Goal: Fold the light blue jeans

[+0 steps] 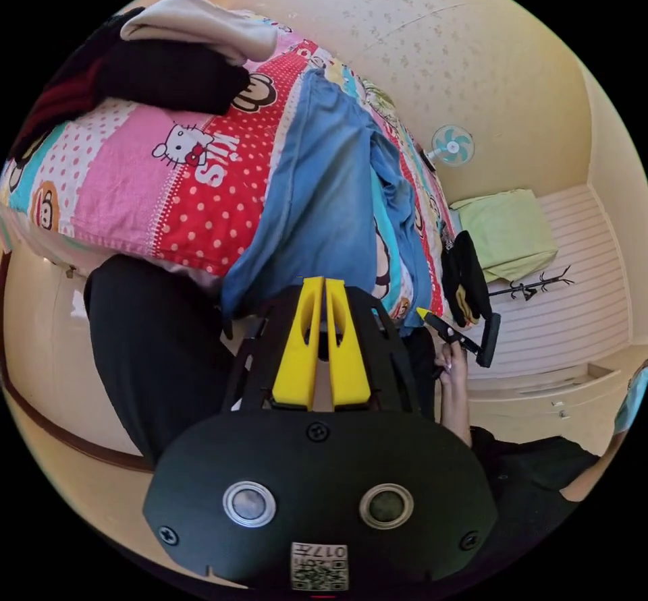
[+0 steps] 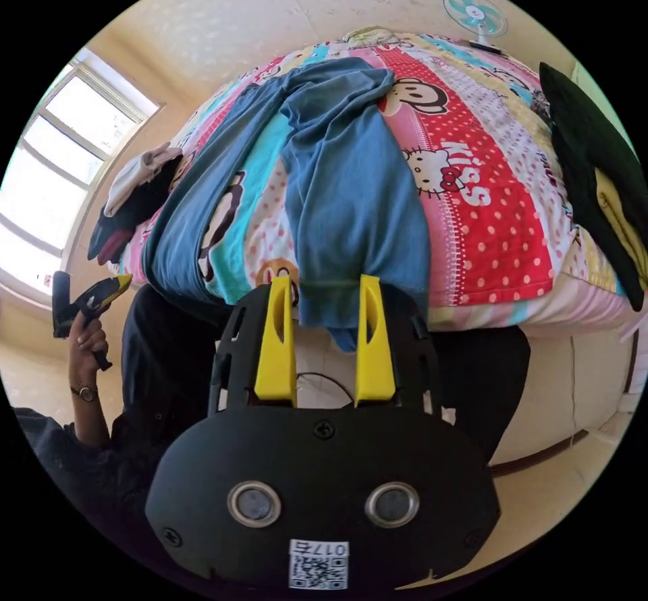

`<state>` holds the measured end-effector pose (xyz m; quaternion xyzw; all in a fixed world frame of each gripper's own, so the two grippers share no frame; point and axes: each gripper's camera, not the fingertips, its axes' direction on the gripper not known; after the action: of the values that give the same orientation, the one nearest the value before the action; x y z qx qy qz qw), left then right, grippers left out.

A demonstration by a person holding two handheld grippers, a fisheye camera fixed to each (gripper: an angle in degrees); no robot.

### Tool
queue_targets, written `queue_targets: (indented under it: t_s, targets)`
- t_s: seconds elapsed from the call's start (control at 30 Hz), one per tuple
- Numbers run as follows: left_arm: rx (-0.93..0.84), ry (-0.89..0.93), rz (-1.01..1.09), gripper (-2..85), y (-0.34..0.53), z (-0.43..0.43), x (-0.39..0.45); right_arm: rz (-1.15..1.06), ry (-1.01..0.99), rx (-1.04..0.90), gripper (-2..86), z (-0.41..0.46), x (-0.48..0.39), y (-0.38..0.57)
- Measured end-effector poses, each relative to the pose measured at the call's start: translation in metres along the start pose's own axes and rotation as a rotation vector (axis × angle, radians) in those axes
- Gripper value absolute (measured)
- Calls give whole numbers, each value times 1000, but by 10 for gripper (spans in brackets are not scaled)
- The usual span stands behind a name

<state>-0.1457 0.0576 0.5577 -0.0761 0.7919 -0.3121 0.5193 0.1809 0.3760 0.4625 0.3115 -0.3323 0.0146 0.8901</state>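
My left gripper [image 1: 322,284] has its jaws pressed together, with nothing visibly between them; the hem of the light blue jeans [image 1: 324,203] lies just past the tips, toward twelve o'clock. My right gripper [image 2: 324,284] stands with jaws apart, a leg hem hanging between the tips. The jeans lie lengthwise on the patterned bedspread [image 1: 169,176], legs overhanging the edge.

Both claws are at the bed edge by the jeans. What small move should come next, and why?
Probably ease the right claw forward and shut it on the hanging hem of the light blue jeans: its jaws stand open astride that leg end, while the left claw is shut, gripping nothing.
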Motion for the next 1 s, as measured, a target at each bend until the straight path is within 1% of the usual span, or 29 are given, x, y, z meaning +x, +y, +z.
queue_targets:
  t_s: [0.03,0.07,0.13,0.17,0.23,0.27,0.3,0.33,0.4,0.5,0.57,0.7,0.8,0.83,0.97,1.0]
  targets:
    - [-43,24,27,-5,-2,12,10,0,28,0,98,-1,-1,0]
    - [-66,44,44,-3,-2,18,16,-9,34,4,69,-11,-1,3]
    - [-155,148,162,21,-3,35,47,2,-39,39,48,-39,8,13]
    - [-178,168,196,34,-3,38,56,21,-98,86,42,-60,18,23]
    - [-280,220,310,83,-2,52,91,32,-190,100,36,-82,34,35]
    - [-303,238,336,87,-2,56,99,25,-268,99,33,-92,45,41]
    - [-337,287,385,94,-2,63,116,35,-364,115,31,-100,58,46]
    - [-355,338,424,97,-4,70,131,51,-418,131,30,-103,65,49]
    - [-373,391,472,100,-8,80,153,122,-646,185,29,-110,95,60]
    - [-416,394,539,110,-12,97,187,215,-838,228,29,-113,126,76]
    - [-420,359,561,111,-12,105,202,227,-884,225,29,-114,134,82]
    - [-415,349,616,112,-6,119,229,216,-904,215,30,-118,140,94]
    - [-425,207,609,129,-5,140,235,219,-931,233,30,-119,141,100]
    - [-464,196,592,137,-4,151,235,217,-937,236,30,-118,140,101]
    - [-543,295,509,129,2,170,223,154,-965,240,32,-116,127,103]
    - [-554,324,487,81,3,173,217,112,-947,213,33,-113,118,100]
